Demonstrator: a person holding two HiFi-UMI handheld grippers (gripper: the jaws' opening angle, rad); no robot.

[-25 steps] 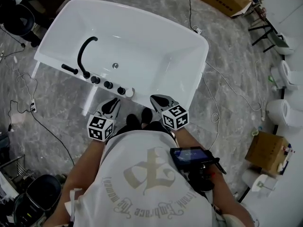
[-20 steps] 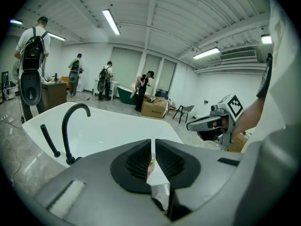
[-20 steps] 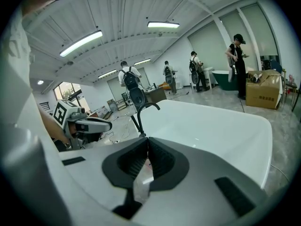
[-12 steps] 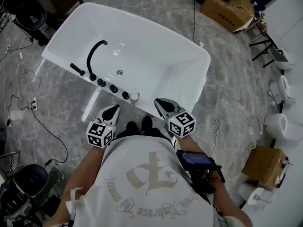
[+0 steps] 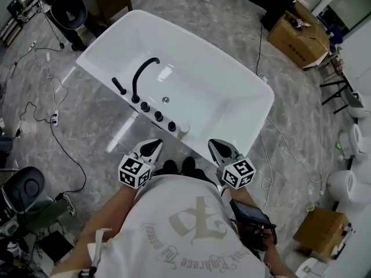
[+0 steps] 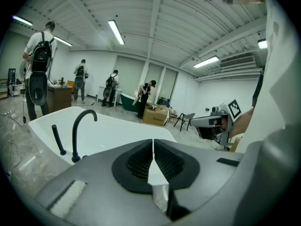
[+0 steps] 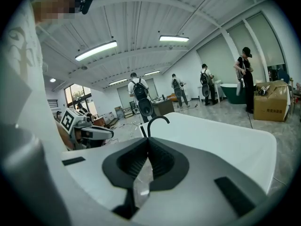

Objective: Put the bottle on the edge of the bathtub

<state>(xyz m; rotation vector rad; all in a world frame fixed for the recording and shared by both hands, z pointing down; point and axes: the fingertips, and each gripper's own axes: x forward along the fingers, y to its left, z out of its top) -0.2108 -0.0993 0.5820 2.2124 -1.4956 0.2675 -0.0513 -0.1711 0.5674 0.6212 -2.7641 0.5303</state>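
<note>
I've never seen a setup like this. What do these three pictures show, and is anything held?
No robot: a person stands at a white bathtub with a hand-held two-jaw gripper in each hand. The top-down picture comes from a camera on their head; the left gripper and right gripper show below the tub. The other two pictures come from cameras riding on each gripper, looking along its jaws. Both pairs of jaws are closed on nothing. On the tub's near edge stand a black faucet, knobs and a small pale object, possibly the bottle.
</note>
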